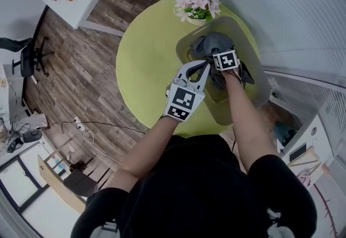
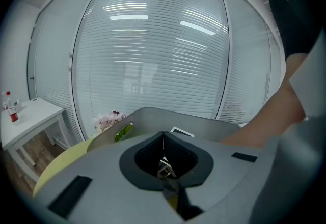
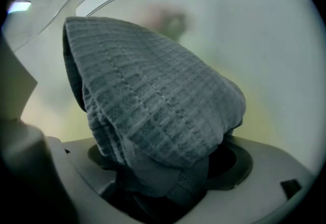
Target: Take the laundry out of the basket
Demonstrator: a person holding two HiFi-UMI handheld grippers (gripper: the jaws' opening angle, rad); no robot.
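- Grey left gripper [image 1: 201, 71], jaws together and empty, sits by the basket's [image 1: 246, 34] nine-o'clock rim, probably to steady it.
- Right gripper [image 3: 168, 182] points down into the basket, jaws spread wide, with ribbed grey laundry [image 3: 153, 95] bunched between them, apparently not yet pinched.
- Flowers [image 1: 197, 4] stand at the table's [image 1: 146, 64] twelve o'clock.

The laundry [image 3: 153, 101] is ribbed grey cloth; the basket [image 1: 260, 84] smooth, matt, probably plastic; the floor [image 1: 81, 69] wood-grained.

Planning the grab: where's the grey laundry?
Head view, right of centre: the grey laundry lies inside the grey basket on the round table, near the pink flowers.
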